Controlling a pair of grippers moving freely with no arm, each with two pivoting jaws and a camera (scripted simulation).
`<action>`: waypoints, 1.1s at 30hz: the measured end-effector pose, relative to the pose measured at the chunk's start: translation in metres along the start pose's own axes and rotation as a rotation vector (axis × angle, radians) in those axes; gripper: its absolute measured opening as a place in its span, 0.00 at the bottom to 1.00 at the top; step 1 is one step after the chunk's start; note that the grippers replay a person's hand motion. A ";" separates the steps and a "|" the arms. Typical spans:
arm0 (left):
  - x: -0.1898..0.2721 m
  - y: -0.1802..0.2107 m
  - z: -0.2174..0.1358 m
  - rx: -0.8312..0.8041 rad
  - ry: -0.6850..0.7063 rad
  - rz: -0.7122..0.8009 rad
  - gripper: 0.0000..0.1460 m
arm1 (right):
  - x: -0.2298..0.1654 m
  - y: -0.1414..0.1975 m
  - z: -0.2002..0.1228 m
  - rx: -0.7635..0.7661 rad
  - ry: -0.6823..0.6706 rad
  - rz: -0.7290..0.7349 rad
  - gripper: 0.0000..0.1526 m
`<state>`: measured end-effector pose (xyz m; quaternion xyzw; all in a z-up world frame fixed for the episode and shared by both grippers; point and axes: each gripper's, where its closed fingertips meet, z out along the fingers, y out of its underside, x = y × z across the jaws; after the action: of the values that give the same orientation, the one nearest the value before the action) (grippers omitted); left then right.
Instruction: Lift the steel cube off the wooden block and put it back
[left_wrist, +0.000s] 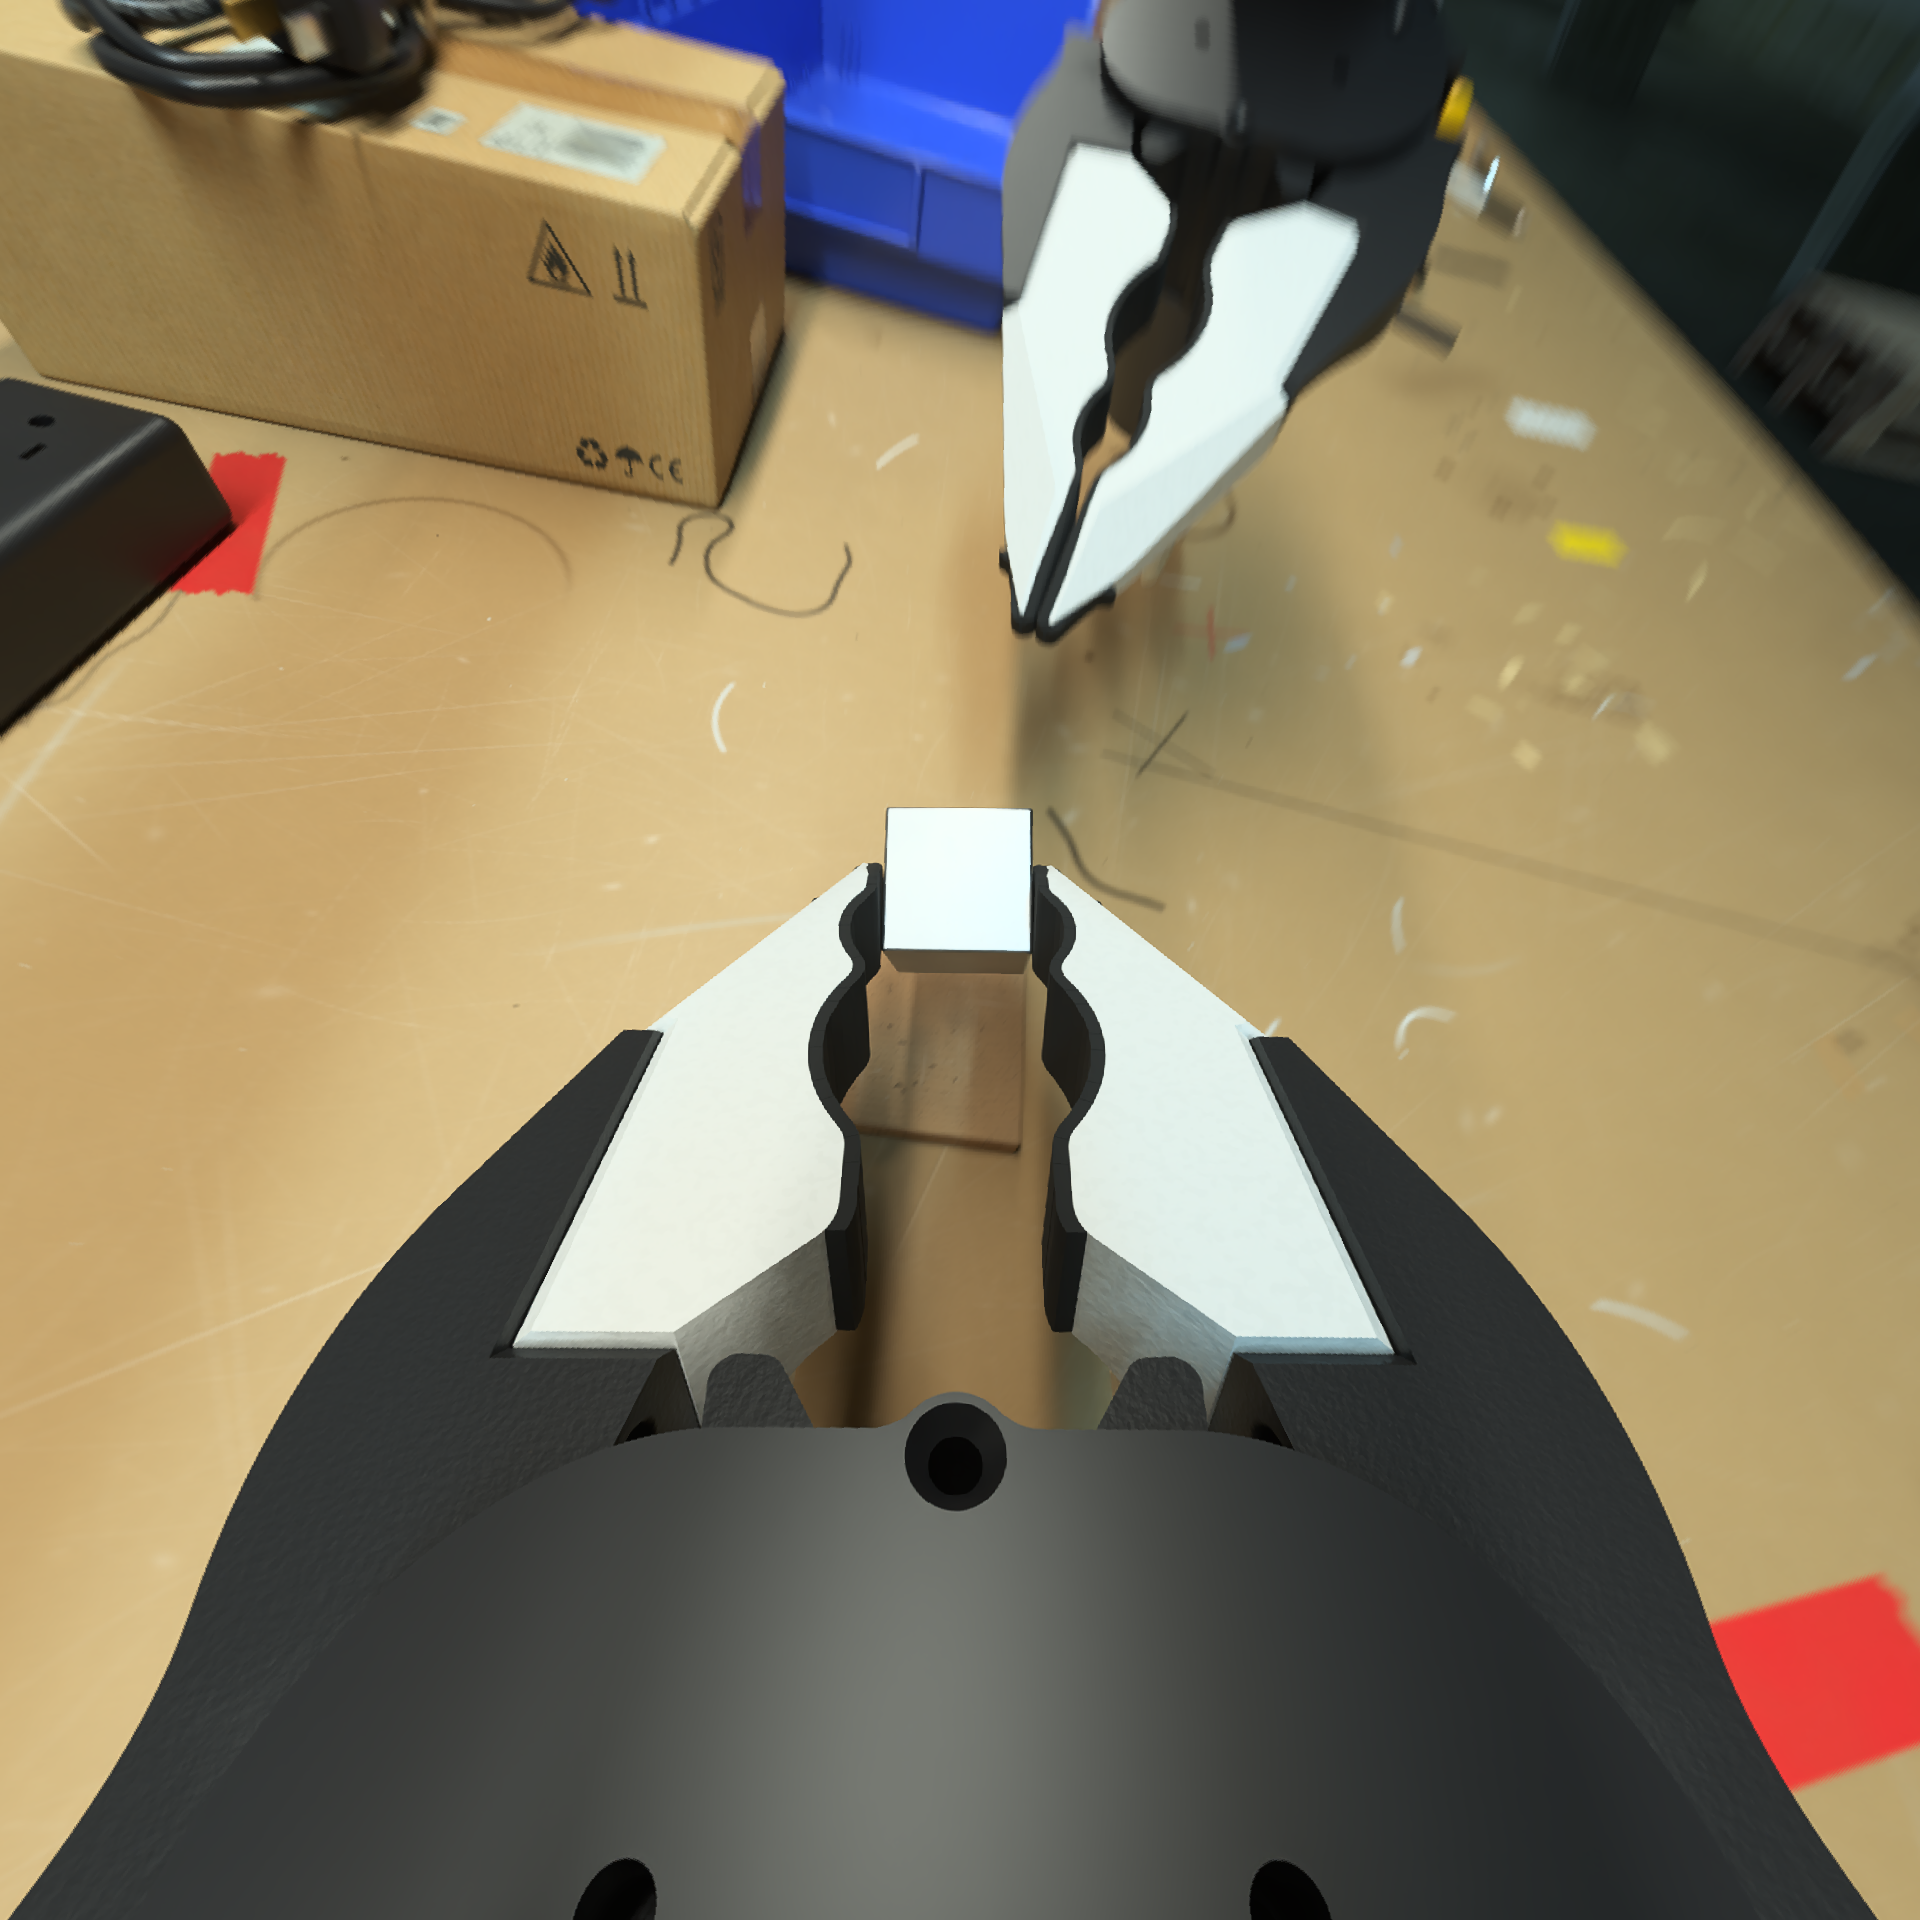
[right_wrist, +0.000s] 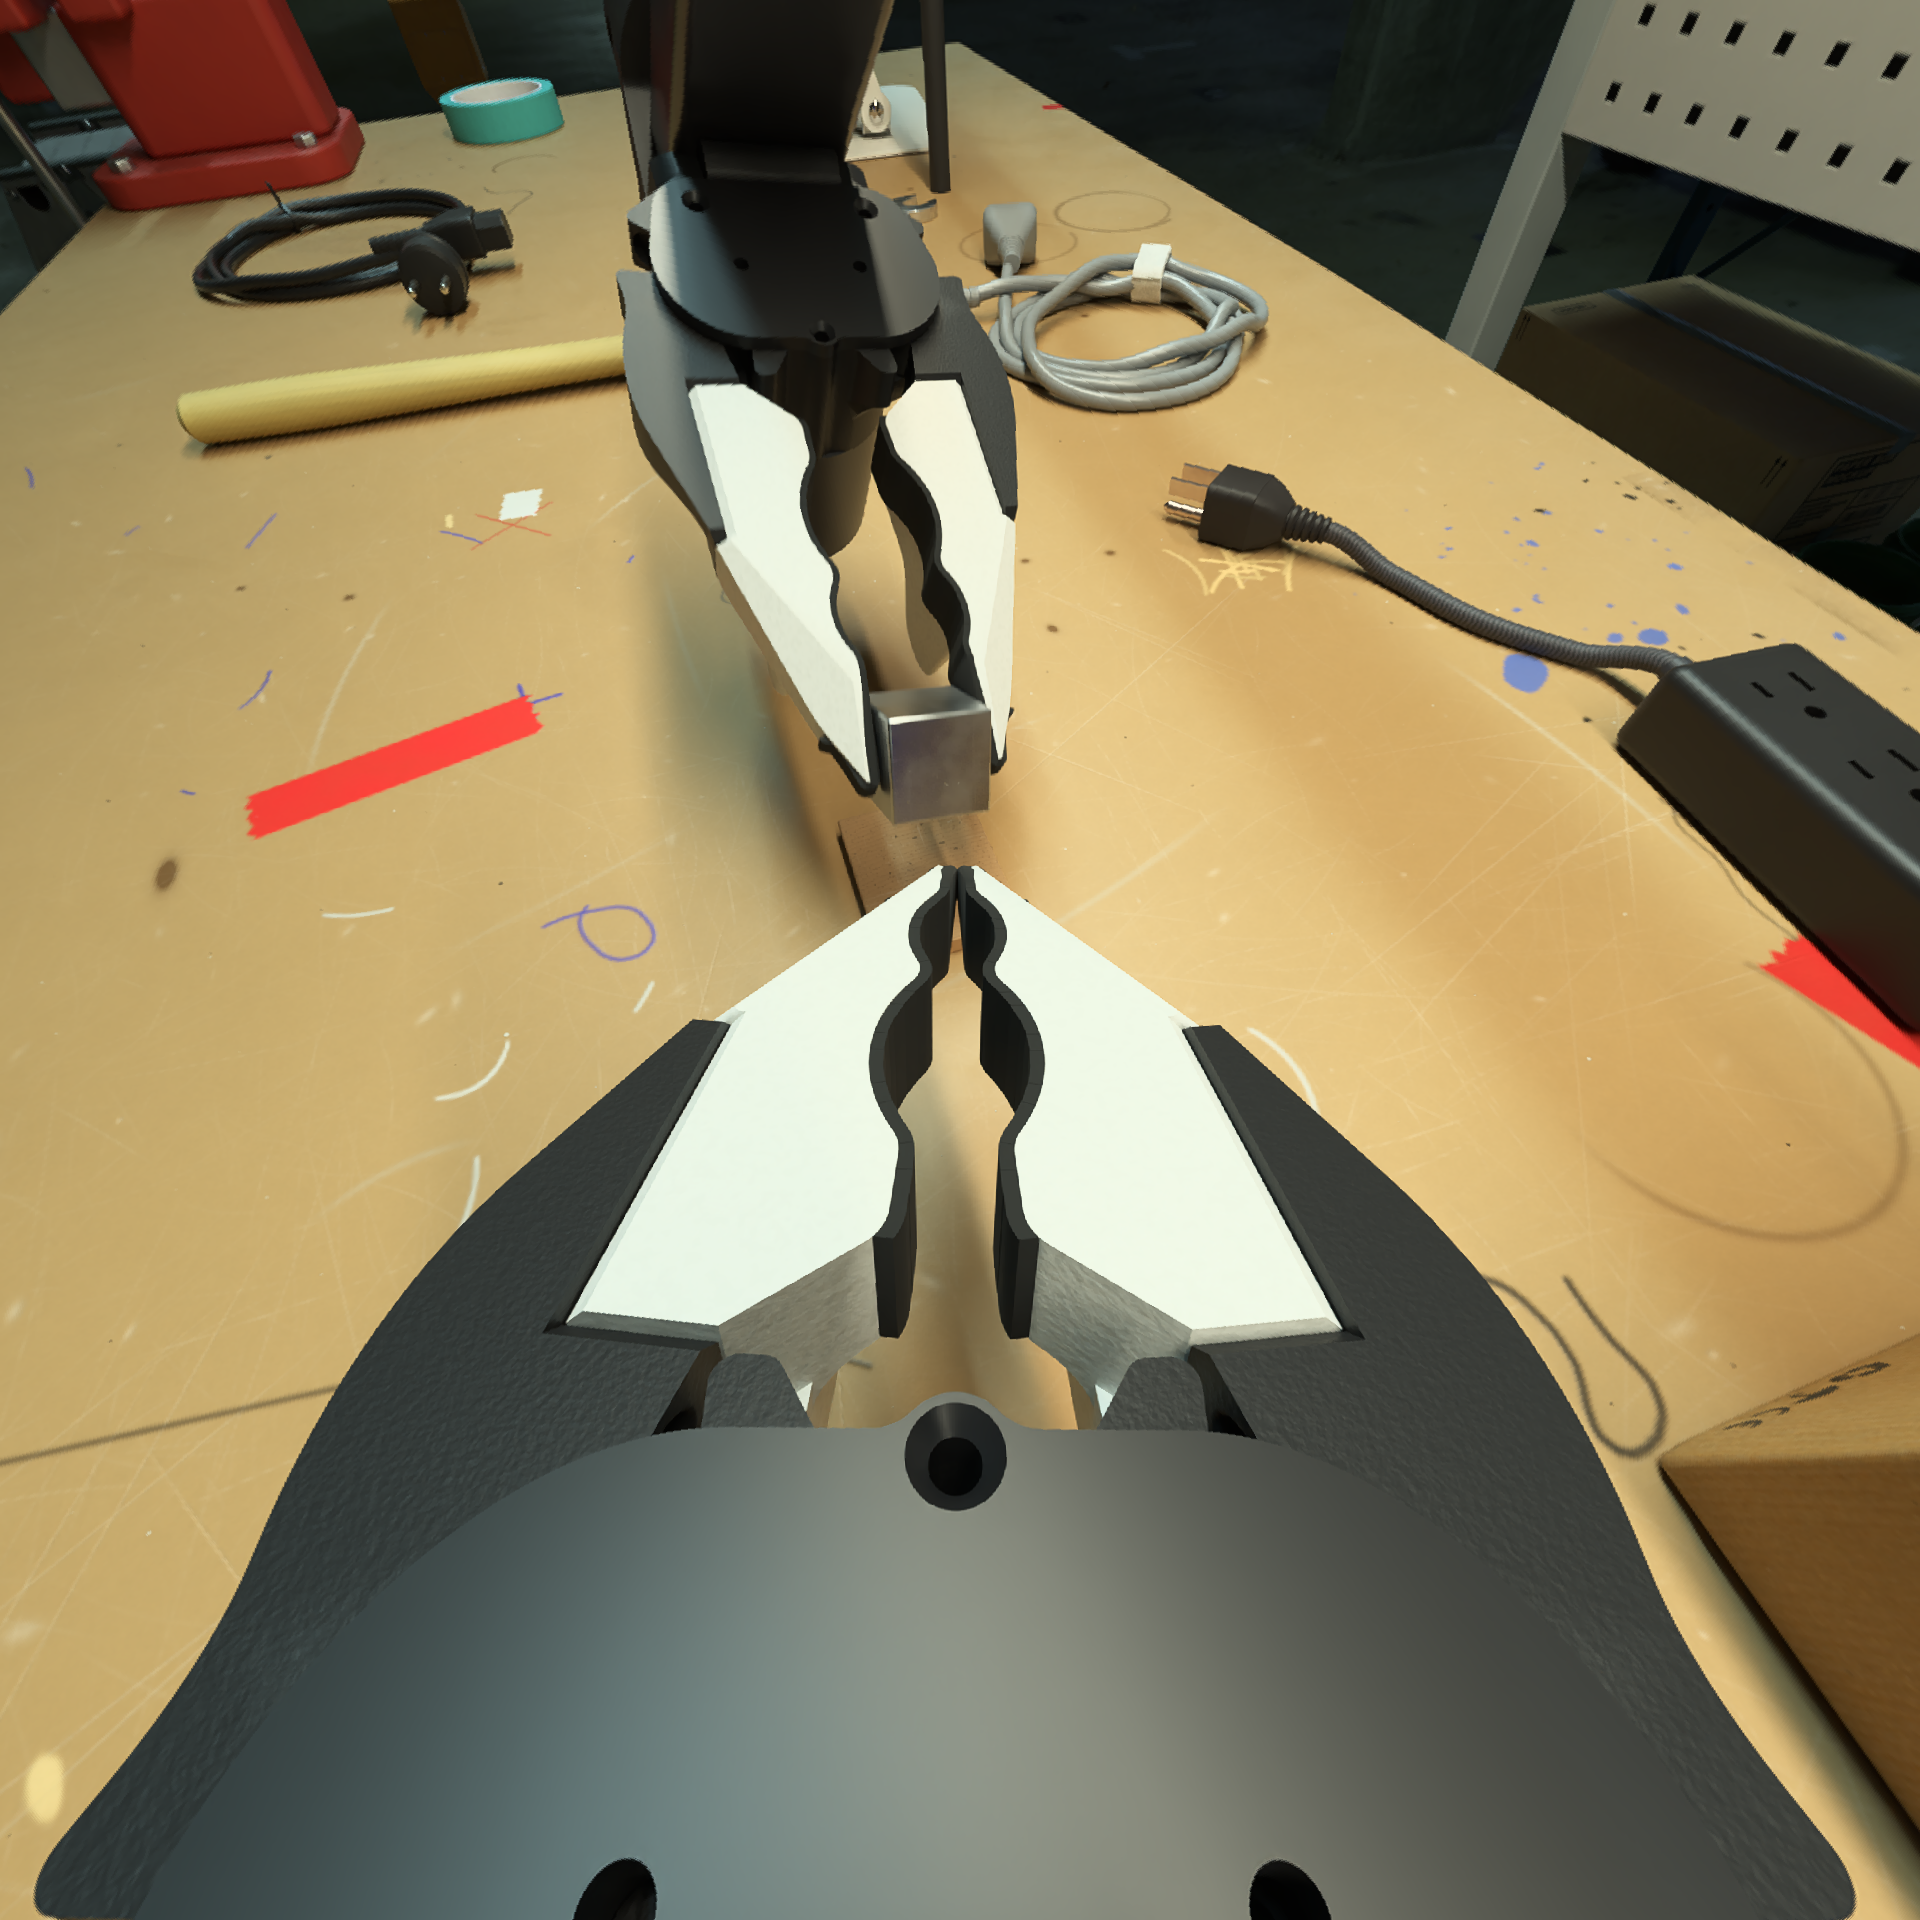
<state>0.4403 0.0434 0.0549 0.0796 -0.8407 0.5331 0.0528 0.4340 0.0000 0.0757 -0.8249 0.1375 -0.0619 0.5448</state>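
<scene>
The left gripper (left_wrist: 957, 883), with white fingers and black pads, is clamped on the small polished steel cube (left_wrist: 957, 883), one fingertip against each side face. The cube is held just above the flat pale wooden block (left_wrist: 940, 1060), which lies on the scratched tan workbench (left_wrist: 416, 831); whether cube and block touch cannot be told. The right gripper (right_wrist: 956, 878) hovers just beside the block, its jaws together and holding nothing. A brown cardboard box (left_wrist: 416, 260) and a black power strip (right_wrist: 1797, 758) lie well apart from the block.
</scene>
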 end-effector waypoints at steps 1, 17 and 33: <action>0.001 -0.005 -0.001 0.039 0.014 -0.052 0.19 | 0.000 0.000 0.000 0.000 -0.002 0.006 0.00; -0.004 0.029 0.013 -0.180 -0.183 -0.381 0.19 | 0.006 0.003 0.002 -0.023 0.049 -0.002 0.00; 0.002 0.032 0.007 -0.439 -0.110 0.190 0.47 | 0.009 0.003 -0.001 -0.022 0.057 -0.013 0.00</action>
<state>0.4322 0.0504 0.0239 0.0156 -0.9417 0.3349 -0.0274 0.4414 -0.0046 0.0729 -0.8294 0.1485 -0.0874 0.5314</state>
